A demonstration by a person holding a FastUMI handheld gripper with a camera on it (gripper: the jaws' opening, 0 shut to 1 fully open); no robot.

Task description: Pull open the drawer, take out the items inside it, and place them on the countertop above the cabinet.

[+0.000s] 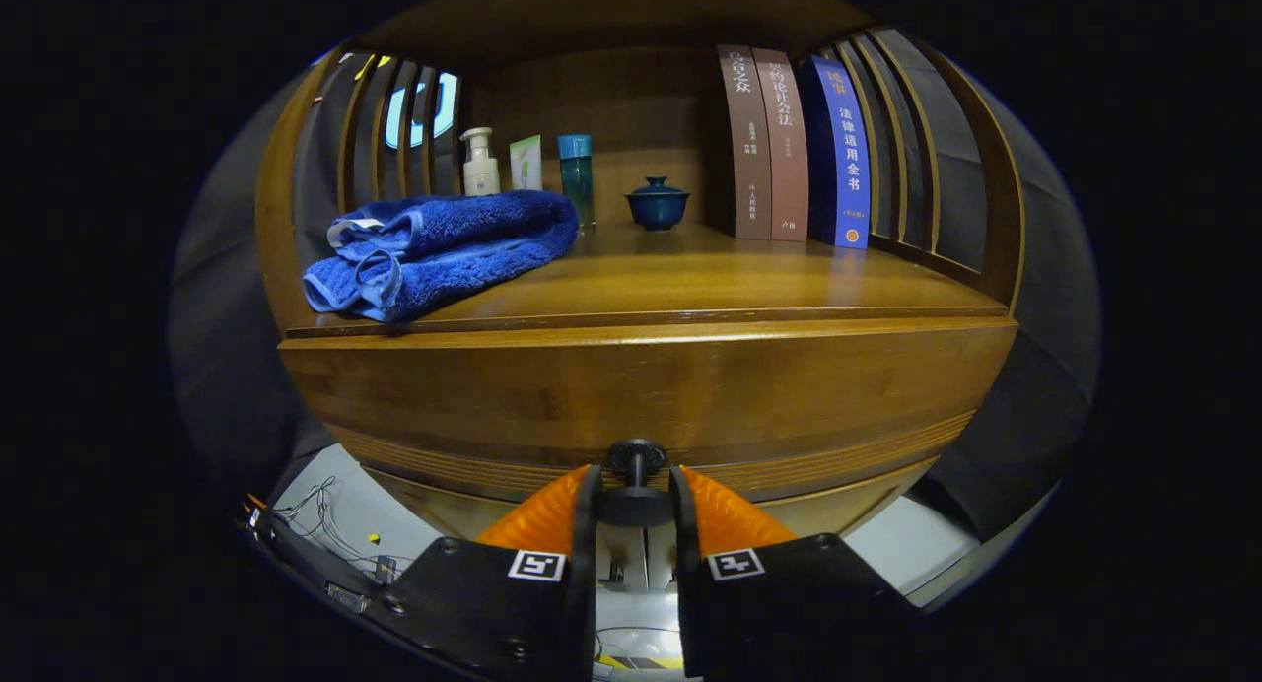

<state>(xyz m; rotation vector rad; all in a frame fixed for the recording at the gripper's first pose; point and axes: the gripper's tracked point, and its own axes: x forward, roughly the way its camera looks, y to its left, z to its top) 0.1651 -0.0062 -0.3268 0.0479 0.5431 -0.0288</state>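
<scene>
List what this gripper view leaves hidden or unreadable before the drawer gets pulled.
- Drawer contents: the drawer front is closed, so the items inside are hidden.
- Knob: its disc sits between the gripper fingers; firm contact on both sides cannot be confirmed.
- Small box: its lower part is hidden by the blue towel.
- Far book: partly blocked by the cabinet's side slats.

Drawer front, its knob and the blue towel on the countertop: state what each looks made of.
Drawer front: wood, by the look, warm brown with visible grain and a glossy varnish that reflects light. Knob: dark, smooth and round; metal or plastic, cannot tell. The tongs are closed around it. Blue towel: fluffy terry cloth, folded, with a smoother woven hem.
</scene>
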